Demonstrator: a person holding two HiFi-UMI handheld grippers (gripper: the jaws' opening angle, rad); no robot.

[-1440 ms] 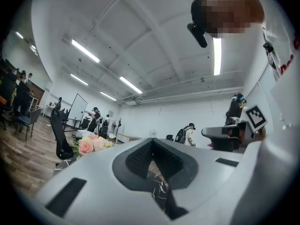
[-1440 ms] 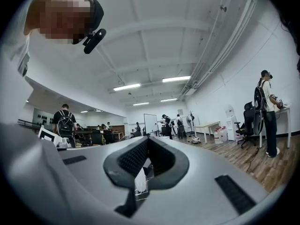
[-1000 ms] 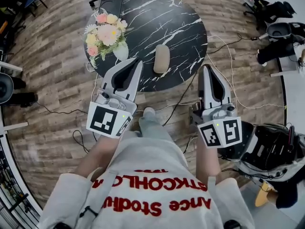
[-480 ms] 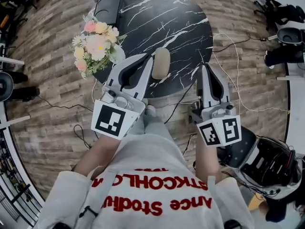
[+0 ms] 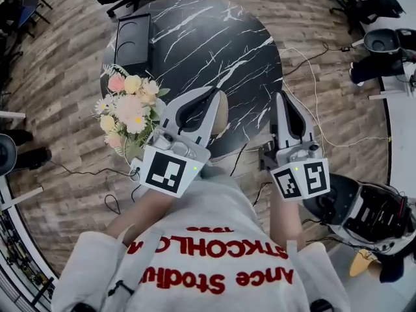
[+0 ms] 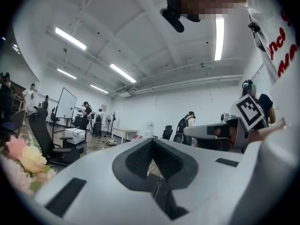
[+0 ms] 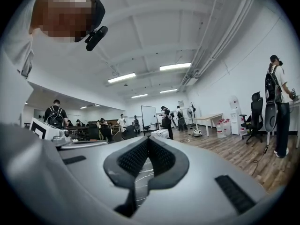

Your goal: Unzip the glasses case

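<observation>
- Glasses case [image 5: 223, 114]: beige oval lying on the round black marble table [image 5: 214, 38], at about 6 o'clock of the tabletop near its near edge. It is partly covered in the head view by the left gripper.
- Left gripper [image 5: 213, 91]: jaws together at the tips with nothing between them, as its own view shows [image 6: 152, 140]. Its tip overlaps the case's left side, and contact cannot be told.
- Right gripper [image 5: 281, 95]: jaws closed and empty [image 7: 147, 139]. It sits at 3 o'clock from the case, apart from it, over the table's edge.
- Flower bouquet [image 5: 129, 109]: at 8 o'clock of the table, just left of the left gripper.
- Dark rectangular tray [image 5: 133, 39]: at 10 o'clock on the tabletop, well apart from the case.
</observation>
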